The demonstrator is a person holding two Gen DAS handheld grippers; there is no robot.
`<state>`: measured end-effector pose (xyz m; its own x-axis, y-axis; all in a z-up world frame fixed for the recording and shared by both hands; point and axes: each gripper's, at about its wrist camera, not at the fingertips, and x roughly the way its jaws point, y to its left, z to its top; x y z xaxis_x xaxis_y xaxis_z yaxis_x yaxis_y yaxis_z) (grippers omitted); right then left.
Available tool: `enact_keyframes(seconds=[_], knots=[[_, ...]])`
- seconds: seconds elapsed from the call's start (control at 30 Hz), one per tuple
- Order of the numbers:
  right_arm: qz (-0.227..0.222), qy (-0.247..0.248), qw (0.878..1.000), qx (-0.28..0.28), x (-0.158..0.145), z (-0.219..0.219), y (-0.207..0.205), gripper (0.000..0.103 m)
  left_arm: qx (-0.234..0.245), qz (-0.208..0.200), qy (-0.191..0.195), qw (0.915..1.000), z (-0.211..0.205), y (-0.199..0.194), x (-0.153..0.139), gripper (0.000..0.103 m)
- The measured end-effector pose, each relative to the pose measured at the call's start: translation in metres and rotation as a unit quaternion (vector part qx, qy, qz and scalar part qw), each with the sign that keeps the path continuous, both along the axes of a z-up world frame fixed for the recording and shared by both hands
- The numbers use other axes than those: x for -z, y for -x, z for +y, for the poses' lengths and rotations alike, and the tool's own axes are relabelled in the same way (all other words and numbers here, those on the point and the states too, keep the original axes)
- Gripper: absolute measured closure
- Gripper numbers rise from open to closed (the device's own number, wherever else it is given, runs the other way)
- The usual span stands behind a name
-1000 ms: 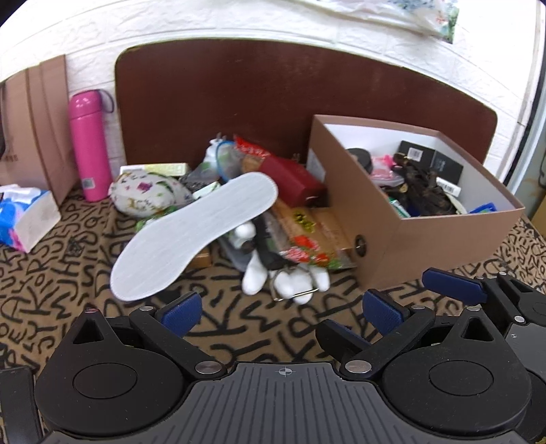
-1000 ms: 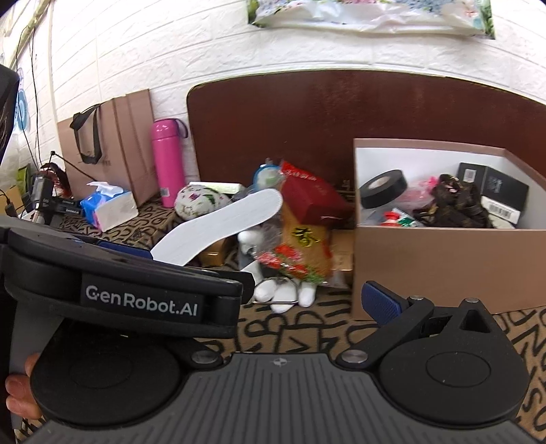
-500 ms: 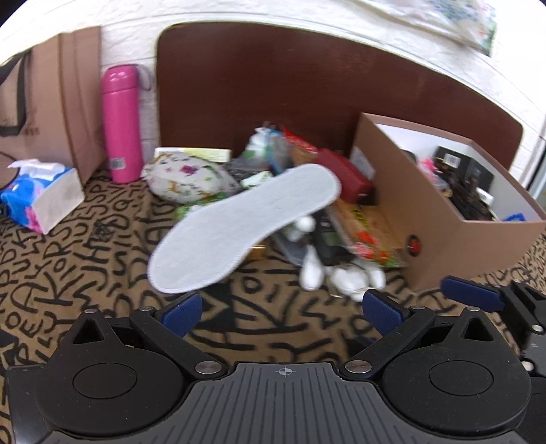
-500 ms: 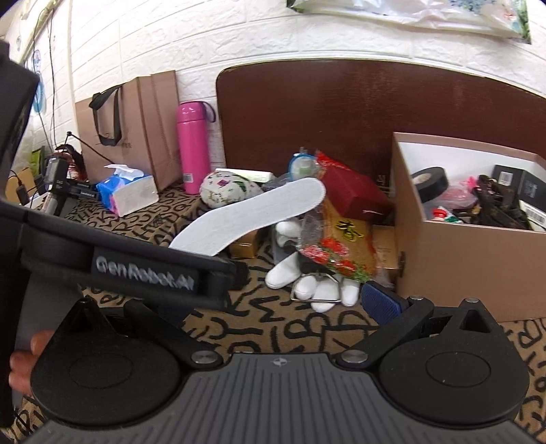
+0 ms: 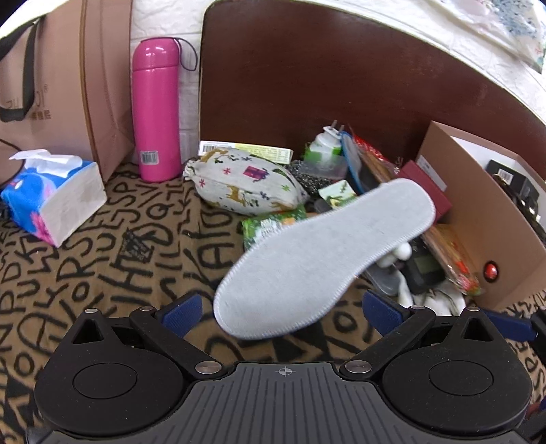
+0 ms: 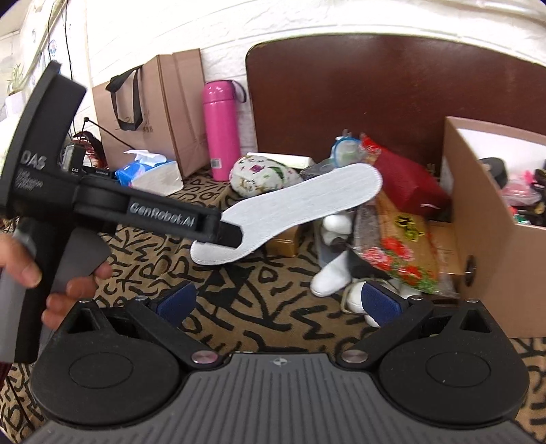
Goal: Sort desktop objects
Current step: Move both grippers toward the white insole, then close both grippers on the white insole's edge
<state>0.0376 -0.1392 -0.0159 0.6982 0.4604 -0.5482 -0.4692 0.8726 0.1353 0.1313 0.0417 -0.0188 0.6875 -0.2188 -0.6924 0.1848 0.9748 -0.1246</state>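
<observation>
The left gripper (image 5: 283, 312) reaches for the white insole (image 5: 324, 252), jaws wide open around its heel end, not gripping yet. The right gripper (image 6: 278, 302) idles, also open. Probably next: squeeze, lift, carry it to the cardboard box (image 5: 477, 218).

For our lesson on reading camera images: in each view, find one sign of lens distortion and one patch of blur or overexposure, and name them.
Left wrist view: the headboard edge bows from fisheye distortion, the insole heel is softly blurred, and the top right corner is blown out. Right wrist view: the brick wall curves and is overexposed, and the lettering on the left gripper is smeared.
</observation>
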Motion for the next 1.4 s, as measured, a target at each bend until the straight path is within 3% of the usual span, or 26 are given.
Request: enact_keyframes(seconds=[0.33,0.57,0.7,0.93,1.0,1.07,1.17,1.4], knots=[[0.012,-0.012,1.0,-0.019,0.013,0.022,-0.034,0.001,0.026,0.032,0.004,0.9992,0.015,-0.051,0.021,0.0],[0.02,-0.034,0.999,-0.028,0.022,0.034,-0.054,0.0,0.06,0.057,0.071,0.9941,0.028,-0.069,0.032,0.0],[0.023,-0.042,0.998,-0.033,0.026,0.037,-0.058,0.001,0.084,0.077,0.116,0.9867,0.029,-0.069,0.037,0.013],[0.016,-0.054,0.998,-0.041,0.026,0.033,-0.056,0.001,0.137,0.094,0.086,0.9823,0.006,-0.048,0.034,0.033],[0.015,-0.056,0.997,-0.05,0.026,0.031,-0.055,0.002,0.157,0.101,0.084,0.9788,-0.002,-0.039,0.034,0.046],[0.016,-0.053,0.997,-0.06,0.027,0.03,-0.052,0.004,0.169,0.108,0.091,0.9755,-0.004,-0.031,0.035,0.048],[0.013,-0.05,0.996,-0.065,0.029,0.028,-0.047,0.012,0.168,0.103,0.08,0.977,-0.01,-0.025,0.035,0.044],[0.025,-0.036,0.999,-0.032,0.034,0.021,-0.05,0.012,0.151,0.087,0.092,0.9804,-0.013,-0.038,0.026,0.029]])
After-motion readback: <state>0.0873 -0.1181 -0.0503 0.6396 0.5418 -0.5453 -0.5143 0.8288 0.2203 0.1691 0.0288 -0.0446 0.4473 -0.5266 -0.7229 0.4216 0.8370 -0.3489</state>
